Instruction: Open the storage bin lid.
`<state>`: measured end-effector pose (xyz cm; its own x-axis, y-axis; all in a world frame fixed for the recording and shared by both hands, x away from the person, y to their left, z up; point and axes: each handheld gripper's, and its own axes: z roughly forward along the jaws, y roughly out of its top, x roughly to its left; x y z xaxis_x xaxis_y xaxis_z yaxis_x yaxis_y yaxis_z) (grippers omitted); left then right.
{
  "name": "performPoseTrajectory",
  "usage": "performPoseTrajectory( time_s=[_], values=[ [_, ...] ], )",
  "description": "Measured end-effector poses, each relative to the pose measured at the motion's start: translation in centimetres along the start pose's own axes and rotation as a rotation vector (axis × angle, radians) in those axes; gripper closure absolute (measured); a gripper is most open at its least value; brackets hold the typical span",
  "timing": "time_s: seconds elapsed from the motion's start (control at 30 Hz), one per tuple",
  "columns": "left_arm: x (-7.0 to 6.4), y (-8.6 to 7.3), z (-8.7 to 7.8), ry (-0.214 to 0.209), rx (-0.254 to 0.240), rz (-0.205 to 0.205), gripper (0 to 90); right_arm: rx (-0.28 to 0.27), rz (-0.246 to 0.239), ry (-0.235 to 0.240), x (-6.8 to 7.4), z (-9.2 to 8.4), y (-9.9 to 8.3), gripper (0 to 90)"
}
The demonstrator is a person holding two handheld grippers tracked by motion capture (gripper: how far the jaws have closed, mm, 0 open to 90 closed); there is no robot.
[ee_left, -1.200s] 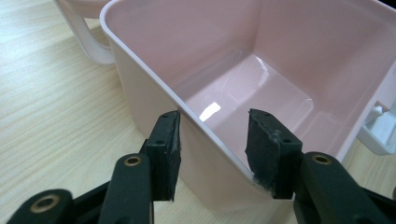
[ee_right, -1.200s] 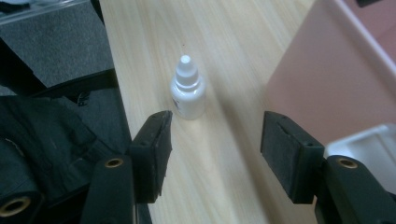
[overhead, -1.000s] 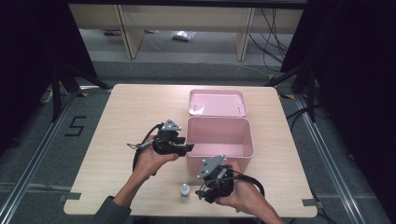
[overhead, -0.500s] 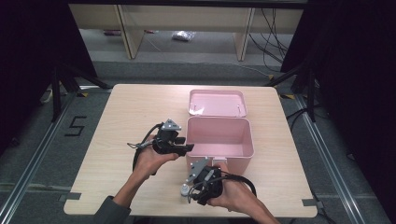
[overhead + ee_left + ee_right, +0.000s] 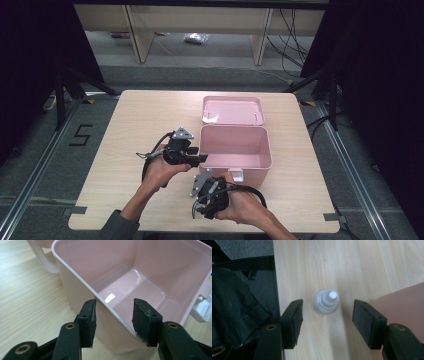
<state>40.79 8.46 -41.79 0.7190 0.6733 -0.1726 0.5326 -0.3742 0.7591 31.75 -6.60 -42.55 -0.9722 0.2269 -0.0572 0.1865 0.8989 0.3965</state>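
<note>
In the high view, an open pink plastic box (image 5: 235, 150) stands on the pale wooden table (image 5: 130, 125), its inside bare, with its pink lid (image 5: 232, 110) lying upturned just behind it. The left tool (image 5: 200, 159) rests at the box's left wall. The right tool (image 5: 196, 192) hangs over the table just in front of the box, pointing down and covering whatever lies under it.

In the left gripper view, the left tool (image 5: 114, 315) straddles the box's wall (image 5: 82, 287): one jaw outside, one inside, set half-wide, the outer pad at the rim; whether the pads press the wall is hard to tell. The box holds nothing. A white latch at the right edge is cut off.

In the right gripper view, the right tool (image 5: 328, 312) stands wide, a small white bottle (image 5: 326, 301) with a stepped cap upright on the table between its jaws, touching neither. The bottle looks blurred. A corner of the pink box (image 5: 402, 307) shows at the right.
</note>
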Motion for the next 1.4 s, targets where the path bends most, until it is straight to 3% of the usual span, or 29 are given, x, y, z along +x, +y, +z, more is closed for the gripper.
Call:
performPoseTrajectory(
  time_s=[0.07,0.1,0.17,0.33,0.4,0.53,0.67,0.77,0.8,0.83,0.9,0.97,1.4],
  values=[
    [0.0,0.0,0.0,0.003,-0.001,-0.003,53.5,-0.001,0.005,0.001,0.1,0.1,0.1,42.6],
    [0.1,0.0,-0.1,-0.007,0.007,0.001,53.4,-0.029,-0.04,0.007,-0.2,0.3,0.2,42.6],
    [0.1,0.0,0.0,-0.008,0.001,-0.005,53.1,0.004,-0.006,0.004,0.1,0.2,0.2,42.5],
    [0.0,0.0,0.1,-0.01,-0.016,-0.02,52.5,0.009,0.001,0.006,0.0,0.4,0.3,42.1],
    [0.1,0.0,0.1,-0.012,-0.004,-0.007,52.1,0.011,0.014,0.008,0.1,0.5,0.3,42.0],
    [0.3,0.0,0.2,-0.016,0.001,-0.002,51.3,0.009,-0.002,0.012,-0.1,0.7,0.3,41.7],
    [0.5,0.1,0.2,0.002,-0.006,-0.013,44.0,0.016,0.008,0.008,-0.1,0.8,0.3,41.6],
    [0.7,0.1,0.2,-0.002,-0.011,-0.018,44.3,0.019,0.011,0.004,0.0,0.8,0.4,41.6],
    [0.8,0.1,0.2,-0.002,-0.011,-0.02,44.1,0.023,-0.028,-0.011,-0.3,0.8,0.5,41.6],
    [0.9,0.2,0.2,-0.004,-0.01,-0.02,43.3,0.018,-0.033,-0.008,-0.3,0.9,0.5,41.6],
    [1.0,0.2,0.4,-0.005,-0.009,-0.026,41.9,0.022,0.009,0.017,0.0,0.9,0.6,41.6],
    [1.2,0.3,0.6,-0.019,-0.002,-0.024,42.0,0.032,-0.031,-0.009,-0.3,1.0,0.6,41.7],
    [1.7,0.9,1.6,-0.032,0.014,-0.012,45.8,0.071,-0.021,0.012,-0.3,2.4,1.1,42.6]
  ],
)
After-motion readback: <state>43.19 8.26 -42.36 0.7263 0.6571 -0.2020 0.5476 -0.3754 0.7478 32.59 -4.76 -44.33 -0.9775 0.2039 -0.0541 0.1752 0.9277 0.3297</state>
